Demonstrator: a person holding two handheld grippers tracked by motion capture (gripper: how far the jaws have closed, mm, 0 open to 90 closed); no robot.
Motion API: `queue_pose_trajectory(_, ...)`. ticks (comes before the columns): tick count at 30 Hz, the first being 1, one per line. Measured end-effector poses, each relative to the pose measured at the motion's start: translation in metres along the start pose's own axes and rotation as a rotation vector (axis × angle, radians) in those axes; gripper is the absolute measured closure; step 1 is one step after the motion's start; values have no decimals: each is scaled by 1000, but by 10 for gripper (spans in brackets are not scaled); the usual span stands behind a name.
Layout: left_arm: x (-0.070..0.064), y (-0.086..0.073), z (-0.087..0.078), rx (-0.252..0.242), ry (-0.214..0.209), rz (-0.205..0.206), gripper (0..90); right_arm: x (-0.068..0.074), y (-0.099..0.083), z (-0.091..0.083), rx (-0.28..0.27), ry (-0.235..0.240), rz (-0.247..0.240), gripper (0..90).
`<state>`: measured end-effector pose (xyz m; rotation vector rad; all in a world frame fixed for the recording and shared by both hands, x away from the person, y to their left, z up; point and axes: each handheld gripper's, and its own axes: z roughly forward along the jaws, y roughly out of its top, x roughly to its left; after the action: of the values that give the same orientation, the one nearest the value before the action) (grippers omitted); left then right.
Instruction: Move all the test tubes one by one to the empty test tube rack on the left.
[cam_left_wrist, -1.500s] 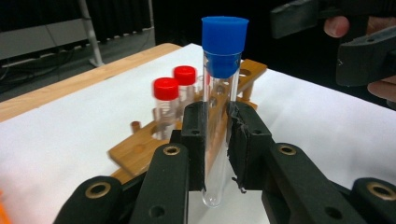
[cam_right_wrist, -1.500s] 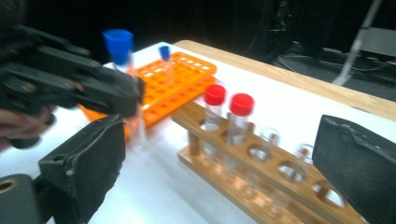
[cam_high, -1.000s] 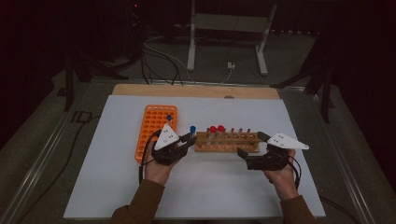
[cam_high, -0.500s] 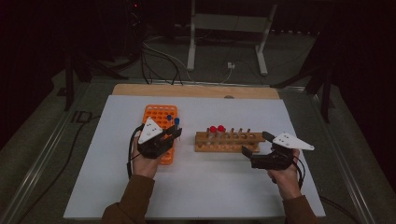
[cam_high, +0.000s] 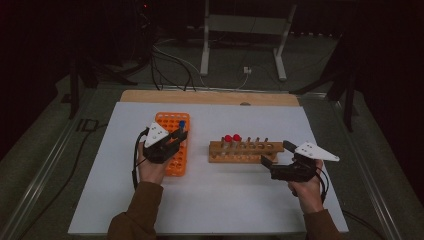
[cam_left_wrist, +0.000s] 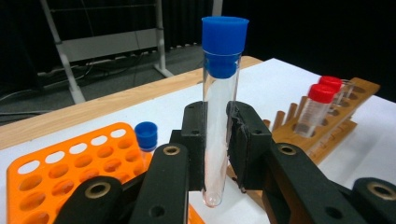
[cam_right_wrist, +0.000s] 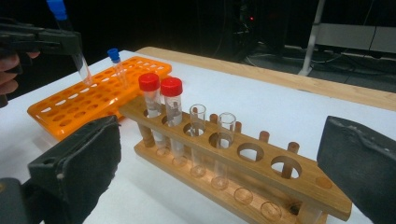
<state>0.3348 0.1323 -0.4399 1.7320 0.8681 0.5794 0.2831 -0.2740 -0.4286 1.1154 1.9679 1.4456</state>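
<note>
Left gripper (cam_left_wrist: 215, 154) jaws pinch the blue-capped tube (cam_left_wrist: 221, 93) above the orange rack (cam_high: 174, 145); right gripper (cam_right_wrist: 219, 172) jaws spread at the wooden rack's (cam_right_wrist: 243, 163) three o'clock end.

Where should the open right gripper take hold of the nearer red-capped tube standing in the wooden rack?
Probably on the bare glass just under the red cap, coming from above. The tube stands upright in the wooden rack, whose top bar covers its lower half, and the right gripper is open.

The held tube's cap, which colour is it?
Blue. The cap on the tube held by the left gripper shows best in the left gripper view.
</note>
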Motion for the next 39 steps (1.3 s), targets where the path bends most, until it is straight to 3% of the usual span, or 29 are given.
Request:
queue_pose_trajectory(27,18,-19,33,95,100,-18,775,2,-3,3,5,8,-2,2)
queue_pose_trajectory(35,19,-24,36,185,119,-17,776,2,-3,3,5,9,-2,2)
queue_pose_trajectory(39,20,-24,40,266,107,-11,778,3,-3,3,9,13,-3,2)
